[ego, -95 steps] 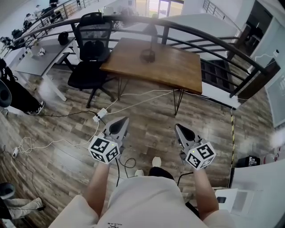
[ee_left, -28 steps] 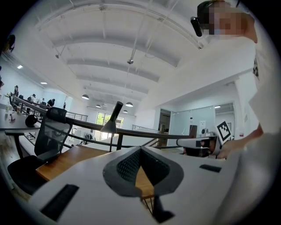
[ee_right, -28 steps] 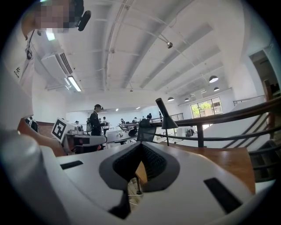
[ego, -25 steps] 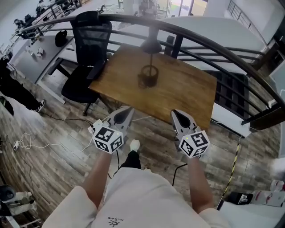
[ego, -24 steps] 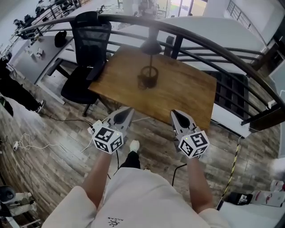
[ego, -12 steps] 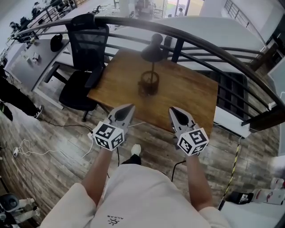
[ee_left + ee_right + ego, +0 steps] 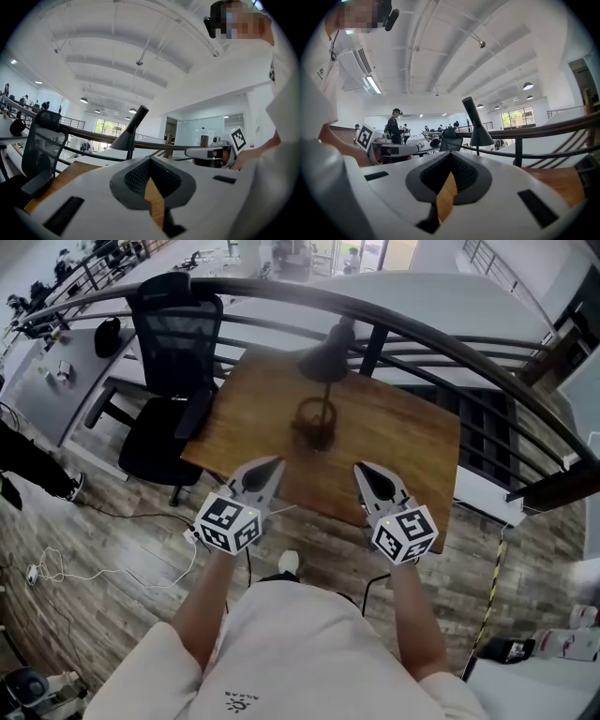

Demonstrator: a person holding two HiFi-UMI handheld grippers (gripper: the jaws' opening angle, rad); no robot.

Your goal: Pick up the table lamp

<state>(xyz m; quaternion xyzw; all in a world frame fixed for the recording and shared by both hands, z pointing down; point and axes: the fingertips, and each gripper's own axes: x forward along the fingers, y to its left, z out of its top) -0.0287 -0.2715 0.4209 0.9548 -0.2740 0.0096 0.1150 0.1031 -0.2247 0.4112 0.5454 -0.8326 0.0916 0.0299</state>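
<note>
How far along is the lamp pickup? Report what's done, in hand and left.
Done: the left gripper and right gripper hover at the near edge of the table, facing the table lamp. In hand: nothing; both are shut and empty, short of the lamp. Left: open one, close on the lamp, lift it clear.

The white body of the left gripper [image 7: 150, 161] hides the base and lower stem of the dark cone-shaded table lamp [image 7: 125, 139] in the left gripper view. The right gripper [image 7: 451, 157] hides the same parts in its own view. In the head view both grippers cover stretches of the near edge of the brown wooden table [image 7: 403, 442]. Its legs are out of sight beneath it. The distant figures [image 7: 396, 123] are too small to make out.
</note>
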